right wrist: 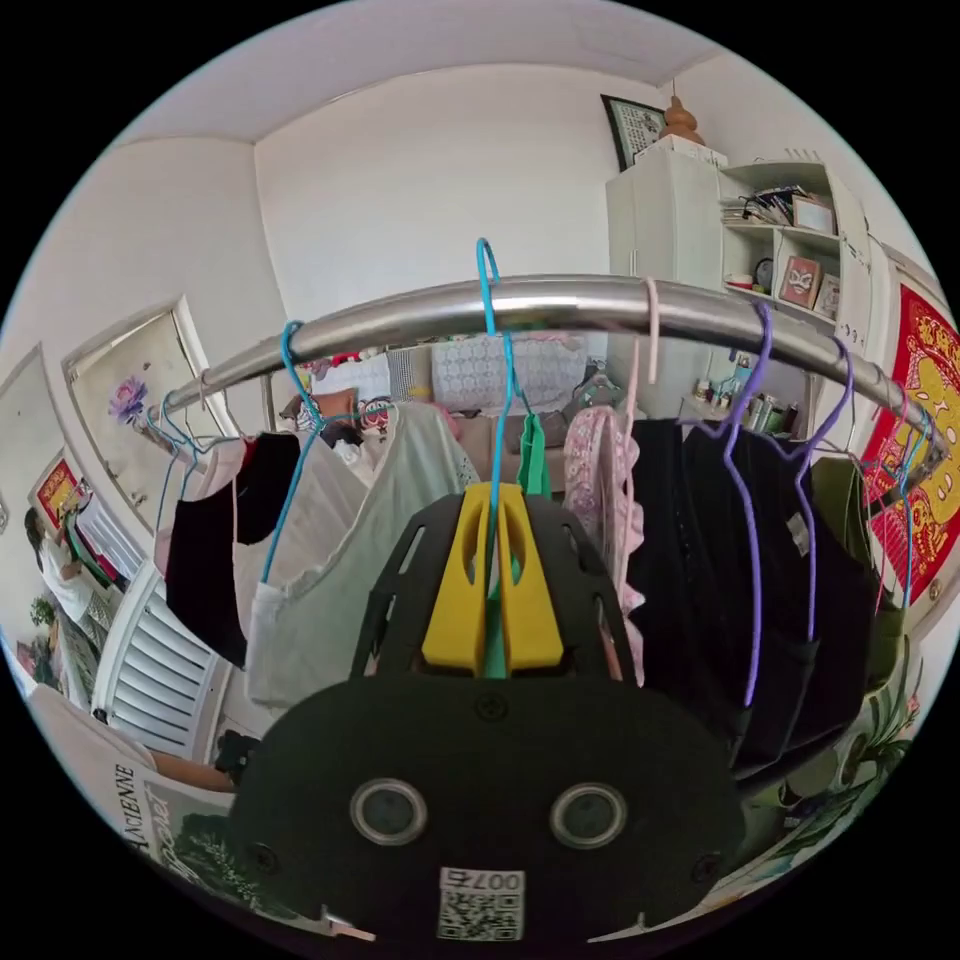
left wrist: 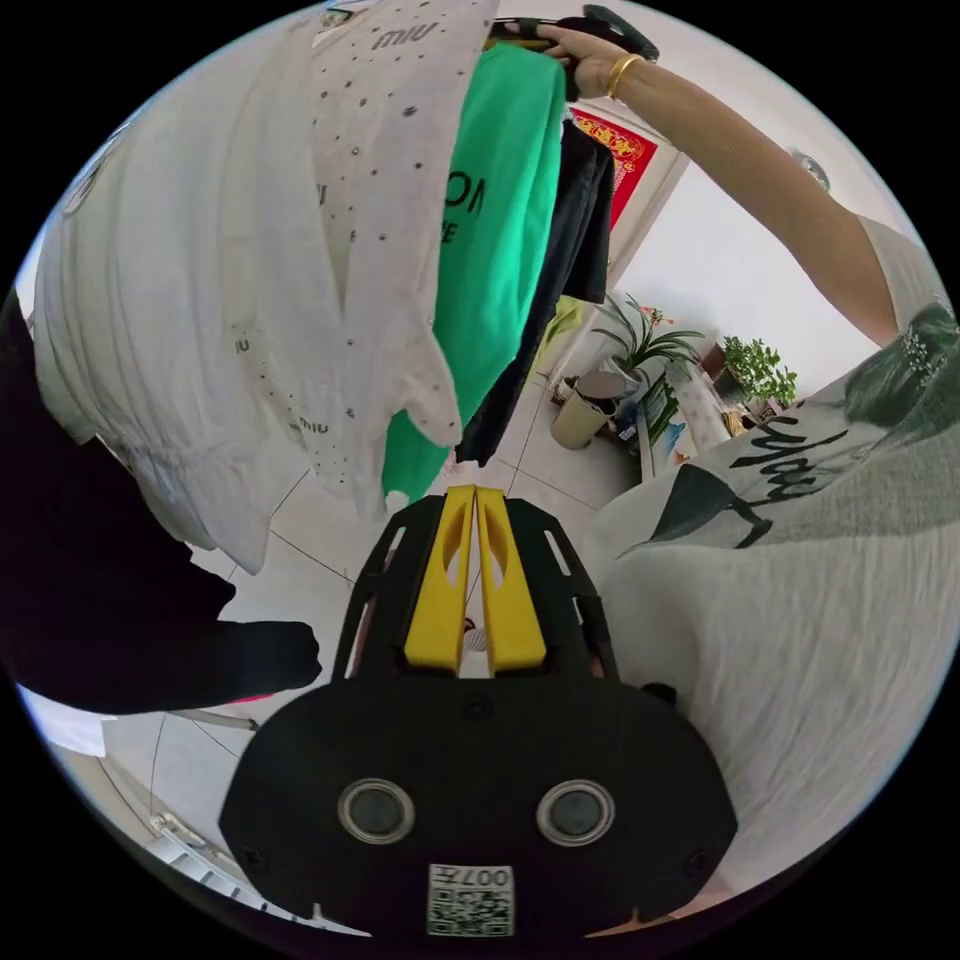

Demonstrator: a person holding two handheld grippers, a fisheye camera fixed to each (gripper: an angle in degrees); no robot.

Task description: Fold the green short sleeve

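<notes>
While the right gripper (right wrist: 490, 520) clamps the blue hanger (right wrist: 497, 400), the green short sleeve (left wrist: 495, 230) reads "OM".

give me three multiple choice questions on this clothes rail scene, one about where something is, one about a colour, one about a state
1. Where does the green shirt hang?
A. between a white garment and a black garment
B. on the floor
C. over a chair

2. What colour is the hanger between the right gripper's jaws?
A. purple
B. blue
C. pink

3. How do the left gripper's jaws stand?
A. wide apart
C. shut on the green shirt
B. closed together, holding nothing

Answers:
1. A: the white garment and the black garment hang on either side of it.
2. B: the blue wire runs up from the jaws and hooks over the rail.
3. B: the yellow jaws meet below the clothes.
</notes>
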